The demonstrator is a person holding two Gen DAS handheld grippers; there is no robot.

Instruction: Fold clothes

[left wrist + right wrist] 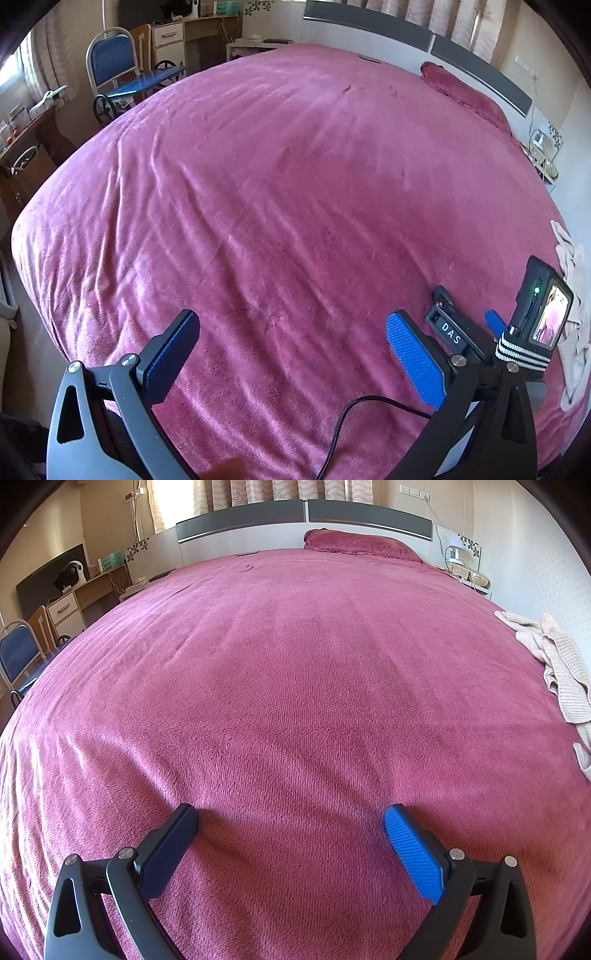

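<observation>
Both tongs were wide open and held nothing. The left gripper [291, 332] hung over the pink blanket [277, 184], and the right gripper [291, 825] hung over bare blanket too, both tipped down toward the bed. The thing to fold — a pale knit sweater [554, 661] — lay crumpled far off at the right edge of the bed, near the side with the pillow [362, 542]. It touched no finger. A grab there could go wrong: the soft blanket might get pinched along with the sweater, or one bunched layer might lift and leave the rest — it was all in a heap.
</observation>
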